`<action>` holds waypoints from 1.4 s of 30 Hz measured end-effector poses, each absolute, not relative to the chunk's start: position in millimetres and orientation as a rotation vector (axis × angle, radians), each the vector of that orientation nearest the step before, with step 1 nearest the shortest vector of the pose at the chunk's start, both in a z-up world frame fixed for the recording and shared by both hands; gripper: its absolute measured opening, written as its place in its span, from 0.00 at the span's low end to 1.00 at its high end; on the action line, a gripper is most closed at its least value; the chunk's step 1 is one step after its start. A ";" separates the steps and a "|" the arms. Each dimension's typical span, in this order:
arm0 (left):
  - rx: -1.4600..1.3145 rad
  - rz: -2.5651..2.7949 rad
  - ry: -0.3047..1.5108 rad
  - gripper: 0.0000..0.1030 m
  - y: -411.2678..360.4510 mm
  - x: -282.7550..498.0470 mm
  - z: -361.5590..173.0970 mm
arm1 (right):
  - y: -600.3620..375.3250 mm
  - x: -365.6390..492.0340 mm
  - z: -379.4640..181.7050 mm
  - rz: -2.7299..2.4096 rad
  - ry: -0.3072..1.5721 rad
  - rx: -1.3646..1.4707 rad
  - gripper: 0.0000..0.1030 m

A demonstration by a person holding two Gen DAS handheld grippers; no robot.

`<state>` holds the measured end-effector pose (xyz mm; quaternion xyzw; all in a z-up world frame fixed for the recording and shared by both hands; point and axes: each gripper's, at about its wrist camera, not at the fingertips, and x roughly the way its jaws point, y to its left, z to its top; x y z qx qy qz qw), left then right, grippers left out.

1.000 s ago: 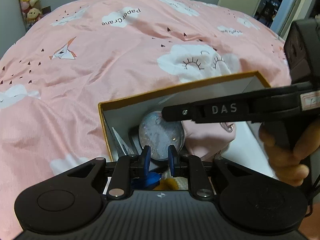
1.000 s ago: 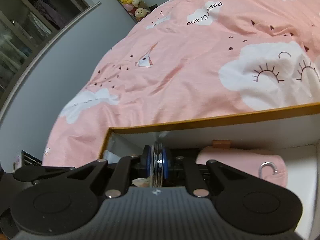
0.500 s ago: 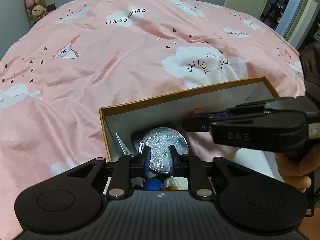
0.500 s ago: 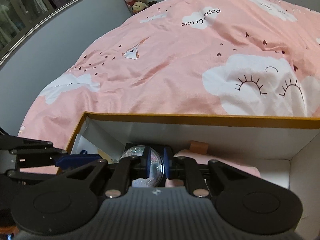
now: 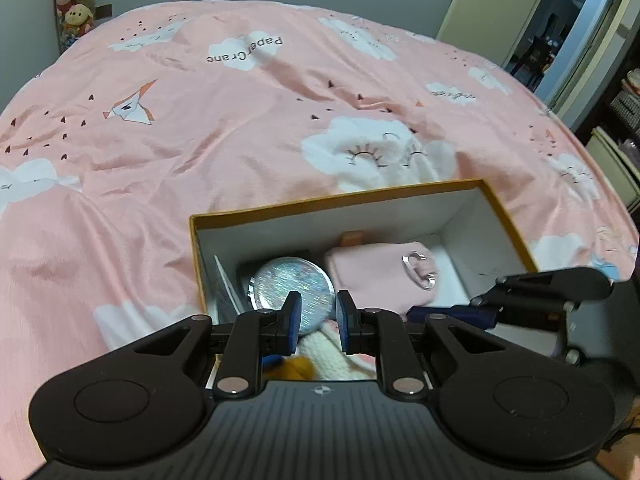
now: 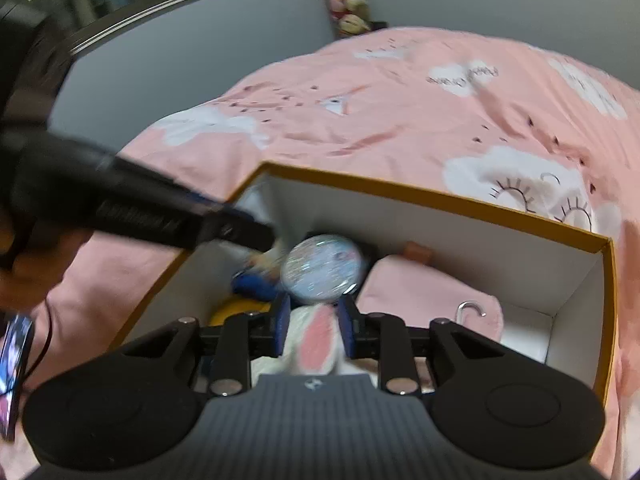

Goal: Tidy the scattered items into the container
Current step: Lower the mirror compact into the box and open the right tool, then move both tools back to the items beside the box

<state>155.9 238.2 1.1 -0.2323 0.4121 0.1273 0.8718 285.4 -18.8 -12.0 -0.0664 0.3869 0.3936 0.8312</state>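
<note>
An orange-rimmed white box (image 5: 340, 200) (image 6: 440, 196) sits on the pink bed. A glittery round disc (image 5: 288, 288) (image 6: 324, 268) lies free inside it, beside a pink pouch (image 5: 372, 276) (image 6: 420, 296) with a silver clip (image 5: 418, 268). A white and pink plush (image 5: 328, 354) (image 6: 316, 340) lies at the near end. My right gripper (image 6: 314, 324) (image 5: 440, 315) hovers over the plush, its jaws opening; the plush ear shows in the gap, unpressed. My left gripper (image 5: 319, 318) (image 6: 256, 236) hangs over the box's left end, jaws slightly apart and holding nothing.
Blue and orange items (image 6: 250, 284) and a card (image 5: 228, 284) lie against the box's left wall. The pink cloud-print cover (image 5: 200, 140) spreads all around. Stuffed toys (image 5: 74, 4) line the far wall, and a door (image 5: 496, 4) stands at the back right. A phone (image 6: 14, 364) shows at the lower left.
My right gripper rolled, let go of the glittery disc and drew back to the right. The disc now lies in the box. My left gripper rose a little.
</note>
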 end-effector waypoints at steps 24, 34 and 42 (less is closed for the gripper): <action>-0.389 0.357 0.690 0.61 140.9 54.2 19.0 | -97.1 166.5 -11.4 0.647 0.666 -0.073 0.42; -0.421 0.357 0.737 0.61 106.8 8.8 -3.9 | -118.6 119.8 -33.0 0.623 0.728 -0.029 0.45; -0.296 0.396 0.896 0.63 77.3 -4.5 -27.5 | -111.3 86.9 -59.5 0.678 0.822 -0.086 0.53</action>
